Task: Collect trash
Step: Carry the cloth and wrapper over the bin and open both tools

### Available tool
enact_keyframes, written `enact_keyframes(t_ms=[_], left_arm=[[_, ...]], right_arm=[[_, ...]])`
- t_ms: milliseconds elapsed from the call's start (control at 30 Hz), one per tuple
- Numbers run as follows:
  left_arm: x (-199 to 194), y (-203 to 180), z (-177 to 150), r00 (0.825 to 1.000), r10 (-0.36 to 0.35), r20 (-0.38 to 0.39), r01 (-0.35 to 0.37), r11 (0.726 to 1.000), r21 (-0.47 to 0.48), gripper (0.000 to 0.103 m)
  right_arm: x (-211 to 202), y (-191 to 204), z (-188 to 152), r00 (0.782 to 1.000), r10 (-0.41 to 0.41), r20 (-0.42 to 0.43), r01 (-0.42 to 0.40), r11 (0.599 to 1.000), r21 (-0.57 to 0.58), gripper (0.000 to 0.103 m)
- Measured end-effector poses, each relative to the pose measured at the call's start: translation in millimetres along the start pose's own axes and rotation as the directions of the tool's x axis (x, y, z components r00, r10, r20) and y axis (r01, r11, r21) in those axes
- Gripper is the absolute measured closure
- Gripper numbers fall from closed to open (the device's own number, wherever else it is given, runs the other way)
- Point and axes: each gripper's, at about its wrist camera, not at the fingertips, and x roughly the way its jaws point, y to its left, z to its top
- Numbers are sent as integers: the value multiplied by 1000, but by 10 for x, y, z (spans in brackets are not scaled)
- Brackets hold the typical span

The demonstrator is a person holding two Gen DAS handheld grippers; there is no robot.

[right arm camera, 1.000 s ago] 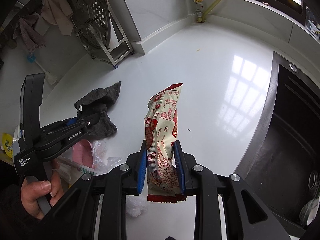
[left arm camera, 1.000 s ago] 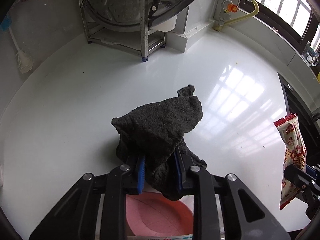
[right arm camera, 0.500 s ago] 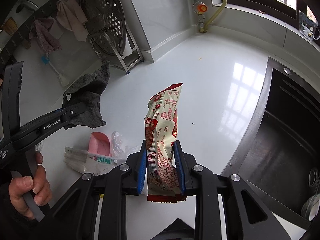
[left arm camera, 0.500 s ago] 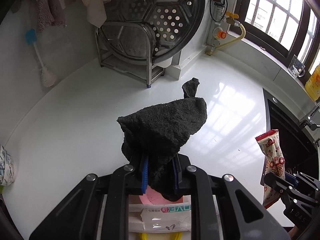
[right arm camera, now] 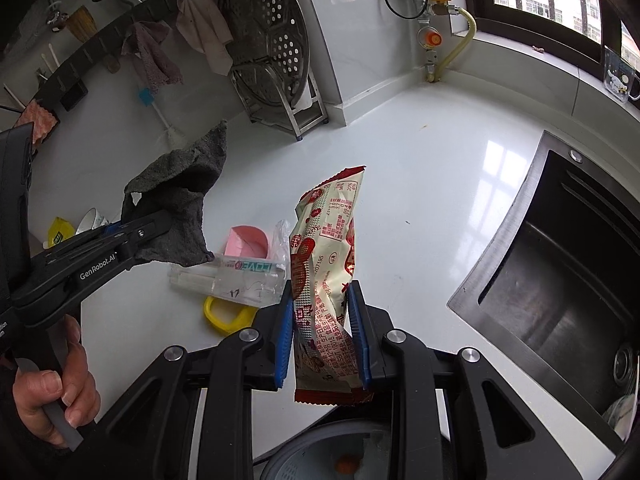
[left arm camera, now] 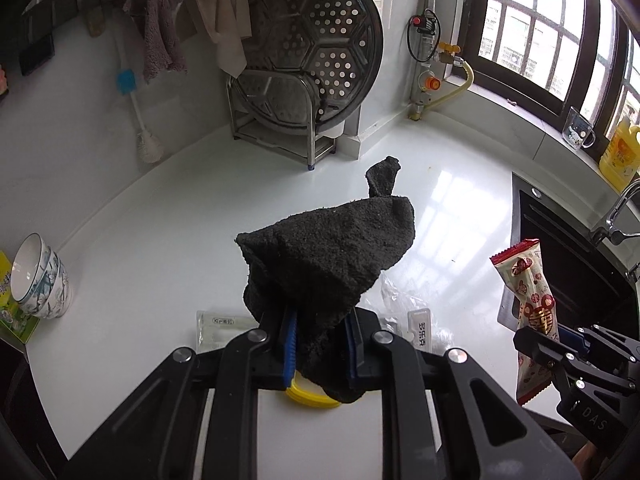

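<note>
The left tool (left arm camera: 320,344) is squeezed tight on a fuzzy dark grey cloth (left arm camera: 332,256). The cloth is soft and lumpy, and it sticks up in a bunch above the blue pads, off the surface (left arm camera: 160,240). The right tool (right arm camera: 322,336) is squeezed tight on a crinkly snack wrapper (right arm camera: 326,264), cream and red with small print. The wrapper stands up tall between the blue pads, in the air.

Under both tools, near the front edge of the shiny white surface, lies more trash: a clear plastic packet (right arm camera: 228,276), a pink paper piece (right arm camera: 246,242) and a yellow plastic ring (right arm camera: 224,314). A hand (right arm camera: 52,392) grips the handle of the left tool.

Two round bowls (left arm camera: 38,276) sit stacked at the left edge. A black sink (right arm camera: 560,280) is set into the right side. A round metal steamer tray (left arm camera: 312,44) full of holes stands in a rack at the back.
</note>
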Motion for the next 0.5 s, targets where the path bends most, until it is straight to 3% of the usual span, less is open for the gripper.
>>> enact_keyframes(t_ms=[500], left_arm=[[-870, -193, -823, 999, 41, -11, -42, 997, -61, 85]], right_arm=[[-508, -18, -758, 994, 86, -73, -90, 994, -63, 78]])
